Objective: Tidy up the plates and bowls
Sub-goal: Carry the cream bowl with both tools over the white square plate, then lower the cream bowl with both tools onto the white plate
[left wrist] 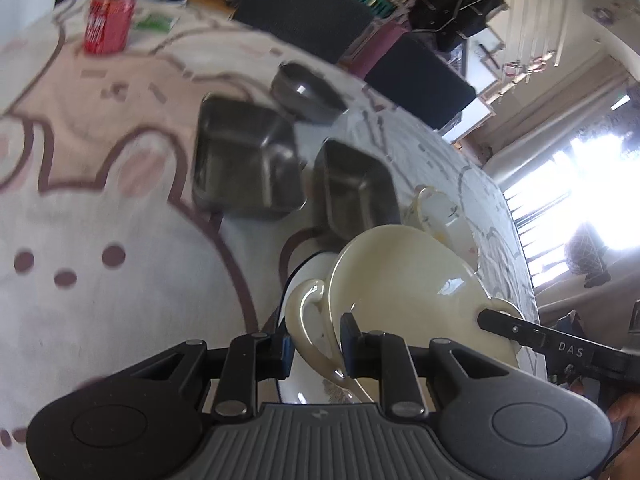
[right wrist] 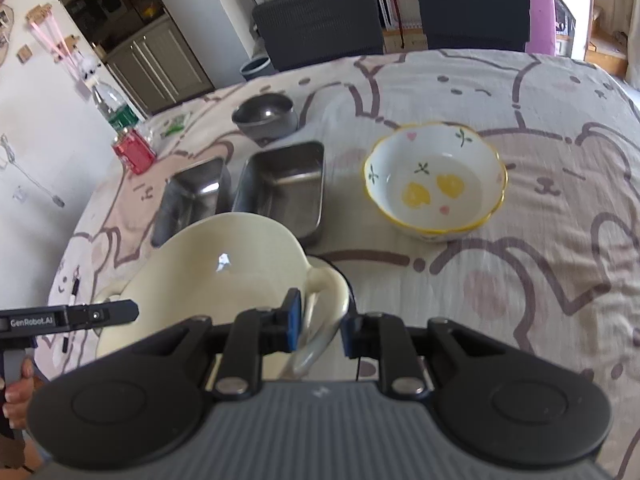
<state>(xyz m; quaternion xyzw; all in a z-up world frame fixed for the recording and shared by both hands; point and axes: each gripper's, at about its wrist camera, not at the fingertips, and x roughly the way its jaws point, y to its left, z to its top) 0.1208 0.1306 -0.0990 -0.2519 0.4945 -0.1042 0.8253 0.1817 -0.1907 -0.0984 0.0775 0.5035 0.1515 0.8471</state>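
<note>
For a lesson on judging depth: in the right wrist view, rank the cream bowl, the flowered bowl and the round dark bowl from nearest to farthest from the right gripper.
1. cream bowl, gripped at its handle by the right gripper.
2. flowered bowl, ahead and to the right.
3. round dark bowl, farthest back, beyond the metal trays.

Left gripper (left wrist: pixel 316 350): pitched steeply downward, jaws narrowly parted, clamped on a loop handle. Right gripper (right wrist: pixel 320 330): same downward pitch, jaws clamped on the opposite handle. In the right wrist view, a hand (right wrist: pixel 18 394) grips the left gripper at 8 o'clock.

Two trays (right wrist: pixel 280 188) side by side, round bowl (right wrist: pixel 266 120) behind them.
</note>
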